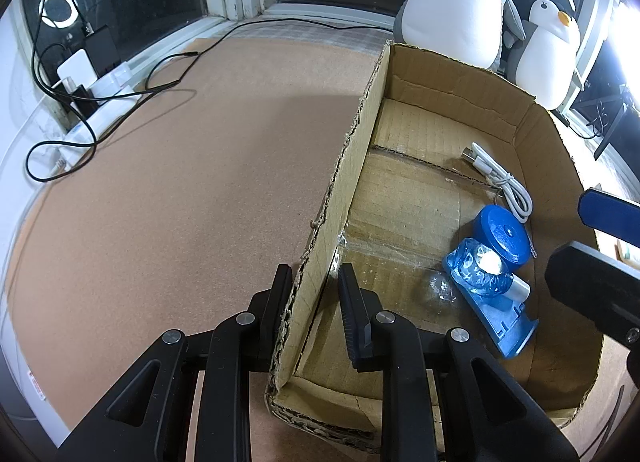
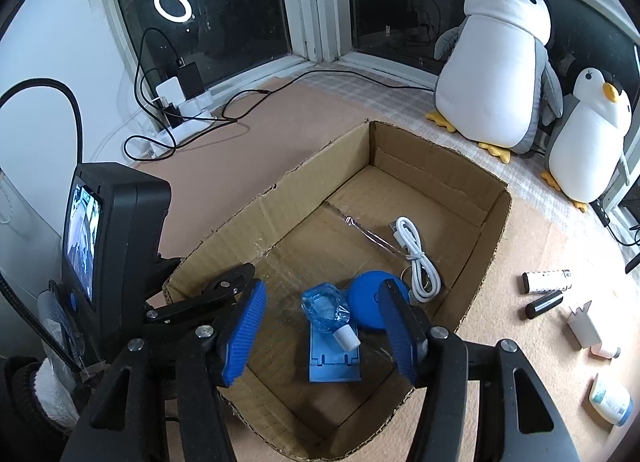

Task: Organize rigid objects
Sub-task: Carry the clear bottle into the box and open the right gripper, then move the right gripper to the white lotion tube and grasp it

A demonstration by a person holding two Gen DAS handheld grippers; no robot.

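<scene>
Our left black two-finger tongs (image 1: 314,286) sit at the bottom centre of the left wrist view, tilted downward and clamped on the brown cardboard box wall (image 1: 344,166). Our right tongs with blue ribbed pads (image 2: 322,326) fill the lower centre of the right wrist view, spread apart, nothing pressed between them.

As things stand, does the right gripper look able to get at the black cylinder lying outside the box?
Probably yes. The right gripper is open and empty over the cardboard box, and the black cylinder lies exposed on the mat to its right, with nothing on top; the box wall stands between them, so it would need lifting over.
</scene>
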